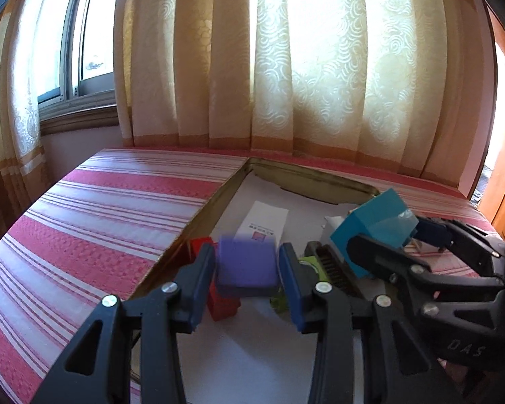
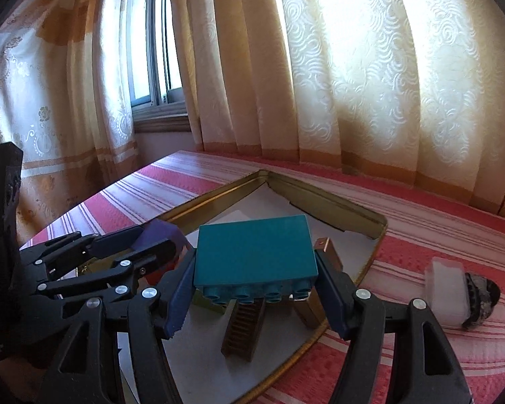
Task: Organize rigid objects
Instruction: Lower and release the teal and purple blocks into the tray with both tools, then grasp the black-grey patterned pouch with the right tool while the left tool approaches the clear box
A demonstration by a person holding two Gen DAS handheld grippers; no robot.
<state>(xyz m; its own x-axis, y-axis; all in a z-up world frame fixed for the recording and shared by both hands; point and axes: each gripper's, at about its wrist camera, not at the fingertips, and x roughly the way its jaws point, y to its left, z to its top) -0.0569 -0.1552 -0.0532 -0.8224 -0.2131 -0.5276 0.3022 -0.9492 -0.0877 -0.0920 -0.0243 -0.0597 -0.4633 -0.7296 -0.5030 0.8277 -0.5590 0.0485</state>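
My left gripper (image 1: 247, 274) is shut on a purple block (image 1: 246, 266) and holds it above the gold-rimmed tray (image 1: 198, 217). My right gripper (image 2: 254, 288) is shut on a teal studded brick (image 2: 256, 252), studs facing me, also above the tray (image 2: 370, 219). The teal brick (image 1: 373, 222) and right gripper show at the right of the left wrist view. The purple block (image 2: 160, 232) and left gripper show at the left of the right wrist view. A red brick (image 1: 220, 303) lies in the tray under the purple block.
In the tray lie a brown comb-like piece (image 2: 244, 328), a green piece (image 1: 311, 264) and a white card (image 1: 264, 224). A white-and-dark object (image 2: 454, 294) lies on the red striped cloth (image 1: 94, 222) right of the tray. Curtains and a window stand behind.
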